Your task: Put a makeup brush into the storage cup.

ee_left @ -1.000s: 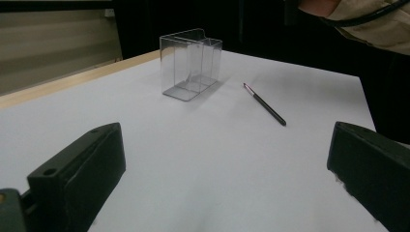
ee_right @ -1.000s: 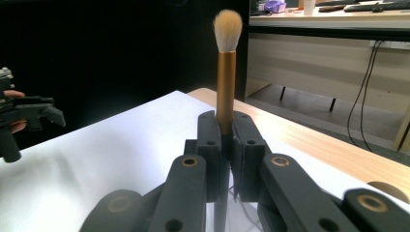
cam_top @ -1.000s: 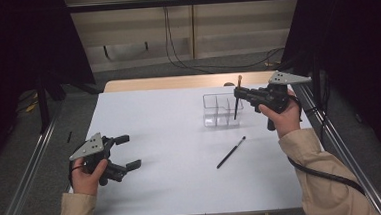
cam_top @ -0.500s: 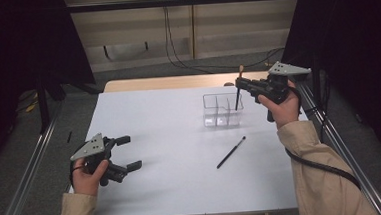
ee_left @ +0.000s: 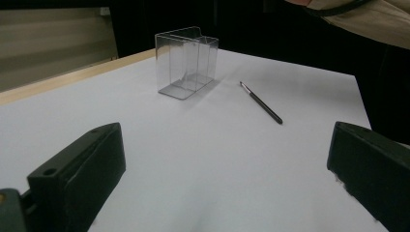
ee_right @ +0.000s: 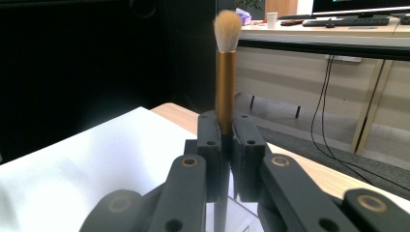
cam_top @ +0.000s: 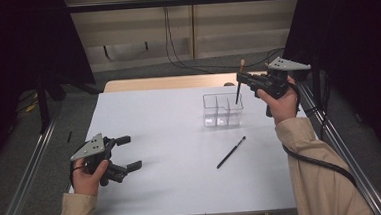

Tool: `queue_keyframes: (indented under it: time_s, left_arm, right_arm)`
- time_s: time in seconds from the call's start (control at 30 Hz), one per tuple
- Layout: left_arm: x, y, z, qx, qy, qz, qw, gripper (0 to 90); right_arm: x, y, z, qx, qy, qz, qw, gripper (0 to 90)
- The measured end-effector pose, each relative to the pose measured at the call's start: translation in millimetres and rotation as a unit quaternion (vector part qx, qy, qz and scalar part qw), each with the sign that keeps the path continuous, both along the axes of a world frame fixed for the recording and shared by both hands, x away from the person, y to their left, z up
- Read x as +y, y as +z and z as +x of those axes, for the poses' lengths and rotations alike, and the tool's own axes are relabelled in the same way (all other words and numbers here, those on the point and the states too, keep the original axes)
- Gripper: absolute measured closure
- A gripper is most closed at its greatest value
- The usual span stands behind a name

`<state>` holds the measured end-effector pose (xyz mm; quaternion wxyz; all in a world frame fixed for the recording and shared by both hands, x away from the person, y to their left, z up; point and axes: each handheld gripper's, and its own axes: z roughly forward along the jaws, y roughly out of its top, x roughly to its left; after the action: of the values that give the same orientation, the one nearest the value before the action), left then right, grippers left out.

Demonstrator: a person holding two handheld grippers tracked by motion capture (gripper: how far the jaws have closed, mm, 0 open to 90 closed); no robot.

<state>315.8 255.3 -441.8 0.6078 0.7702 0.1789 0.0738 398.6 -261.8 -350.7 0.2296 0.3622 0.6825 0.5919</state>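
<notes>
Right tool (cam_top: pixel 240 79) clamps slim gold-ferruled makeup brush (ee_right: pixel 225 72) upright over clear acrylic organiser (cam_top: pixel 222 109) on bench (cam_top: pixel 170 139) | likely light, stiff, slippery; grip mid-handle, spare soft bristles | left tool (cam_top: pixel 128 152) wide, empty

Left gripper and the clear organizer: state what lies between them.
Nothing: from the left gripper to the clear organizer, the high view shows bare white table.
</notes>
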Motion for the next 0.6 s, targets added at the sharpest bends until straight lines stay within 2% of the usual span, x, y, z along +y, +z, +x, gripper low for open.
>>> queue_keyframes:
  time_s: [0.17, 0.27, 0.6]
  left_arm:
    - [0.8, 0.4, -0.1, -0.001, 0.001, -0.001, 1.0, 0.1]
    - [1.2, 0.7, -0.2, -0.002, 0.001, -0.001, 1.0, 0.1]
    - [1.6, 1.9, -1.0, -0.004, 0.001, 0.0, 1.0, 0.1]
  right_arm:
    - [2.5, -3.1, 4.3, 0.002, -0.009, -0.008, 0.9999, 83.7]
    - [2.7, -6.1, 6.0, 0.003, -0.011, -0.004, 0.9999, 83.7]
    - [3.5, -17.4, 7.9, 0.006, -0.017, -0.011, 0.9998, 83.7]
